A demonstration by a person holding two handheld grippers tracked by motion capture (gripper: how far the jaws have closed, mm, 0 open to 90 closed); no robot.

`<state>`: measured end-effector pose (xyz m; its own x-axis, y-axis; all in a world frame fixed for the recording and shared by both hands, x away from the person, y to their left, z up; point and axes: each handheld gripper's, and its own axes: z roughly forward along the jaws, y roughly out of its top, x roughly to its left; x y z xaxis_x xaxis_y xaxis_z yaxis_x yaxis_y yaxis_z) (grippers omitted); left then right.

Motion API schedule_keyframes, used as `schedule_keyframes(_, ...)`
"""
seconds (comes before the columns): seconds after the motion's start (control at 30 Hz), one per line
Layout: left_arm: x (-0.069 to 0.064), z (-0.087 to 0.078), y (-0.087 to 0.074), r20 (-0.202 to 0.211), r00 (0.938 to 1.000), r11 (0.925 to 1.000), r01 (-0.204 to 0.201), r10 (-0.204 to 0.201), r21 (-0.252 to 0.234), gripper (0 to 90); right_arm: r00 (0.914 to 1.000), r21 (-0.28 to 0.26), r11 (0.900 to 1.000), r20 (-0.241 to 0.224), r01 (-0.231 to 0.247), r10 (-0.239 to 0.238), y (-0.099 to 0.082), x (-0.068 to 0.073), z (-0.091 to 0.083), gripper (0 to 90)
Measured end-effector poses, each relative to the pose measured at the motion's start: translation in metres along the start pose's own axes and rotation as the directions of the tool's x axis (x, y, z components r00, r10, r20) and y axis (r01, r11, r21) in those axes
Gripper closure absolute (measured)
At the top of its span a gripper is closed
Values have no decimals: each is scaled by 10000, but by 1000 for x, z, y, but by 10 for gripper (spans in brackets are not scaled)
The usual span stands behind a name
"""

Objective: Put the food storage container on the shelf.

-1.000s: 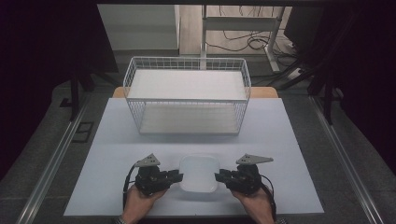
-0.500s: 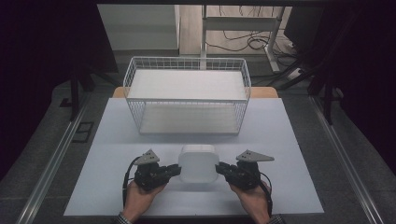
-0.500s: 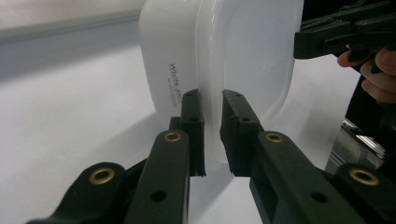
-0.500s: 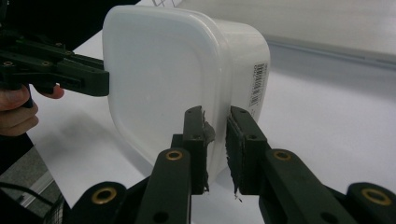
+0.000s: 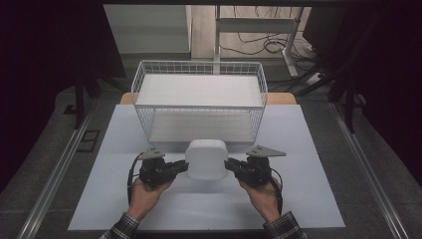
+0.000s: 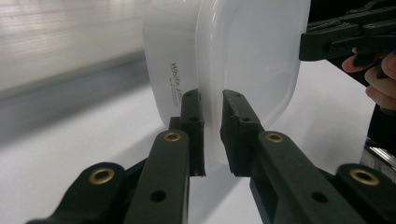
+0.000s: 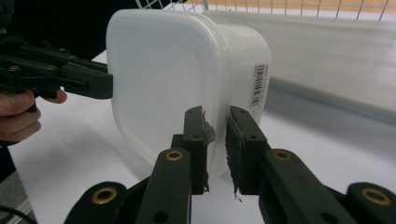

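Midair above the white table (image 5: 318,199), a lidded white plastic container (image 5: 205,159) hangs between two hand-held tools: the left gripper (image 5: 180,167) and right gripper (image 5: 233,167) each pinch its rim from opposite sides. A wire basket (image 5: 199,99) stands just beyond. Should either thin rim grip slip, the tub would likely swing and drop.

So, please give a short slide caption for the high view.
Both claws, left and right, hold a white plastic container before a wire basket.
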<state>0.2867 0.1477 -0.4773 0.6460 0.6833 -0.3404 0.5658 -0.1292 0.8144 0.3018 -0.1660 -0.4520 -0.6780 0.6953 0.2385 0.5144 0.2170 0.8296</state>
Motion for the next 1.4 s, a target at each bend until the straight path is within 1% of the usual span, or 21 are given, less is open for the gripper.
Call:
schedule_keyframes(0.03,2,1,2,5,10000,10000,11,-11,-27,801,10000,-54,10000,23,47,-47,4,-2,2,780)
schedule_keyframes(0.13,8,4,8,-25,10000,9999,25,-25,-131,801,10000,-114,9999,36,78,-78,9,-5,5,781)
schedule_keyframes(0.27,16,8,19,-191,9998,9997,14,-19,-223,799,9999,-258,9996,76,122,-120,19,-11,11,781)
schedule_keyframes(0.4,28,16,30,-288,9996,9994,22,-32,-341,796,9996,-391,9990,194,210,-203,31,-18,20,782)
schedule_keyframes(0.5,40,23,35,-260,9995,9991,185,-194,-369,793,9993,-407,9989,276,248,-236,38,-25,28,782)
schedule_keyframes(0.57,46,28,38,-316,9994,9995,146,-155,-281,793,9993,-359,9992,315,188,-177,41,-32,38,783)
schedule_keyframes(0.6,48,31,39,-347,9992,9995,182,-191,-266,793,9993,-359,9992,315,188,-177,41,-32,38,783)
schedule_keyframes(0.63,51,33,40,-346,9992,9997,167,-174,-199,792,9994,-364,9992,318,132,-121,41,-35,41,782)
schedule_keyframes(0.77,60,42,39,-458,9983,9994,354,-354,-6,790,9994,-147,9999,340,-70,75,39,-45,54,781)
schedule_keyframes(0.83,62,43,38,-490,9983,9995,308,-303,87,790,9994,-122,9998,324,-137,141,38,-46,57,781)
schedule_keyframes(0.9,62,47,36,-582,9973,9989,446,-437,130,789,9992,-24,9998,349,-188,188,36,-49,61,780)
schedule_keyframes(0.93,64,48,36,-626,9973,9990,405,-394,161,789,9991,37,9998,363,-220,219,35,-50,63,779)
schedule_keyframes(0.97,65,50,36,-673,9970,9989,400,-382,248,787,9987,58,9996,424,-267,264,33,-53,67,778)
schedule_keyframes(1.03,67,53,35,-789,9960,9985,450,-426,296,786,9985,109,9995,482,-281,275,33,-53,69,777)
schedule_keyframes(1.13,68,58,35,-1006,9941,9982,443,-401,399,783,9976,226,9995,662,-222,207,32,-54,74,775)
schedule_keyframes(1.2,70,59,35,-958,9943,9983,497,-466,304,782,9968,255,9995,779,-185,164,32,-55,76,768)
schedule_keyframes(1.23,70,59,36,-934,9945,9983,498,-470,287,781,9967,170,9995,766,-278,264,32,-57,78,764)
schedule_keyframes(1.27,69,60,37,-952,9944,9984,493,-467,258,781,9967,170,9995,766,-278,264,32,-57,78,764)
schedule_keyframes(1.3,69,60,37,-946,9946,9987,449,-424,239,779,9960,237,9994,860,-259,238,33,-60,79,753)
schedule_keyframes(1.33,68,61,38,-933,9951,9990,361,-336,251,779,9960,237,9994,860,-259,238,33,-60,79,753)
schedule_keyframes(1.4,67,62,40,-1121,9936,9996,171,-143,242,765,9948,234,9995,1007,-191,166,34,-62,82,740)
